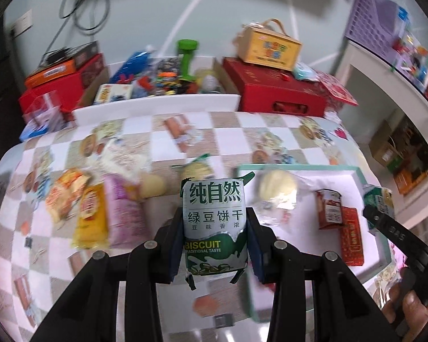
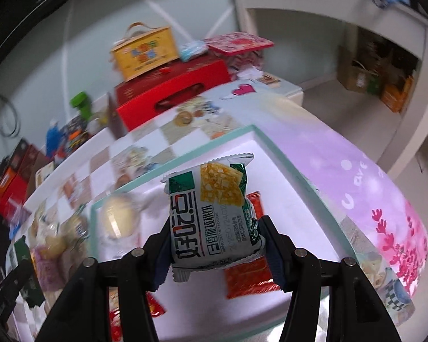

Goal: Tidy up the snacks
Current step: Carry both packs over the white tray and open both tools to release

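Observation:
My left gripper (image 1: 215, 242) is shut on a green and white mung bean biscuit packet (image 1: 214, 222), held above the checked tablecloth beside the tray's left edge. My right gripper (image 2: 214, 245) is shut on a white and green walnut crisp packet (image 2: 211, 213), held over the white tray with a teal rim (image 2: 288, 159). In the tray lie a round pale cake in clear wrap (image 1: 276, 185) and red packets (image 1: 351, 236). The right gripper with its packet (image 1: 378, 199) shows at the right edge of the left wrist view.
Loose snacks lie left of the tray: an orange packet (image 1: 68, 193), a yellow packet (image 1: 91, 219), a pink packet (image 1: 122, 211) and pale round cakes (image 1: 154, 185). Red boxes (image 1: 276, 91), a yellow carry box (image 1: 268, 48) and a white bin of clutter (image 1: 157, 105) line the table's far side.

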Motion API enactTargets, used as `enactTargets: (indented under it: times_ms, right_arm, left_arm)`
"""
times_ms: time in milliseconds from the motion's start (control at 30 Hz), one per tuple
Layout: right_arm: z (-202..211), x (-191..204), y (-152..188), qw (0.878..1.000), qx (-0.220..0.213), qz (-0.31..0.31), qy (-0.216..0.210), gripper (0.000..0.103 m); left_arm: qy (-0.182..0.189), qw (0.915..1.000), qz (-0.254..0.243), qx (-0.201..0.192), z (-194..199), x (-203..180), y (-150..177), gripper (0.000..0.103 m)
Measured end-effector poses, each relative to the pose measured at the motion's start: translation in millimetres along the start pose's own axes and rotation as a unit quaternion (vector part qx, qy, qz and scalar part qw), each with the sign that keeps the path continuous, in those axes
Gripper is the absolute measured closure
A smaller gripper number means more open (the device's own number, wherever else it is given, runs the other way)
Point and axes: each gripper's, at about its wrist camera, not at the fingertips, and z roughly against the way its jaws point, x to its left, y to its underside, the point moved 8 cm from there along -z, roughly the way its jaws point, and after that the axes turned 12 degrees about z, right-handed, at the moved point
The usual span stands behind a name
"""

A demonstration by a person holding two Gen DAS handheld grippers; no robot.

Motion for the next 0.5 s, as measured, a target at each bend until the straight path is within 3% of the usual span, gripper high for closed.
enactTargets:
  times_ms: [300, 500]
  right_arm:
    - [-29, -25, -3, 1.0, -0.002, -0.027, -0.002, 0.044]
    - [-33, -34, -8, 0.999, -0.021, -0.038, -0.007, 0.043]
  left_arm:
    - [0.04, 0.9973, -0.06, 0.015, -32, -68, 13, 0.062]
    - [0.054, 0.9947, -0.083, 0.029, -51, -93, 25, 0.062]
